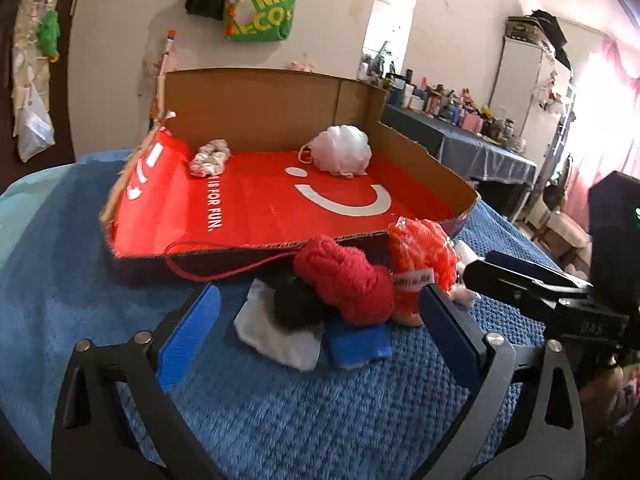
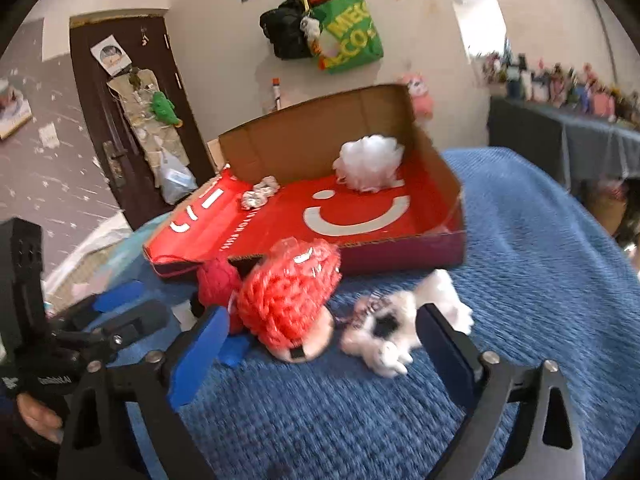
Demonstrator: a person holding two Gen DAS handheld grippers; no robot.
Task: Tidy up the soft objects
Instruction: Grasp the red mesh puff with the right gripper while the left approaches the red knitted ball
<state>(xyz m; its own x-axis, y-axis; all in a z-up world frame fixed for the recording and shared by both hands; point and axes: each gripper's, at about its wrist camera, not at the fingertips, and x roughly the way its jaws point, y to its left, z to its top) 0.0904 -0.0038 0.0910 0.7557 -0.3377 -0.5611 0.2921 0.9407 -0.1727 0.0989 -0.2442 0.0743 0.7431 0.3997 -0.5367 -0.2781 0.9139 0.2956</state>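
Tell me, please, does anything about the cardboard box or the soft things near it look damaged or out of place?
The cardboard box looks damaged: its near wall is torn down and its left side splays outward. Only the white pouf and scrunchie are inside; the red yarn lies outside.

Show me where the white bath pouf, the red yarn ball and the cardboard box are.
white bath pouf (image 1: 343, 151): left wrist view, middle of its mesh.
red yarn ball (image 1: 346, 280): left wrist view, middle of the wound yarn.
cardboard box (image 2: 296, 136): right wrist view, inside of its brown back wall.
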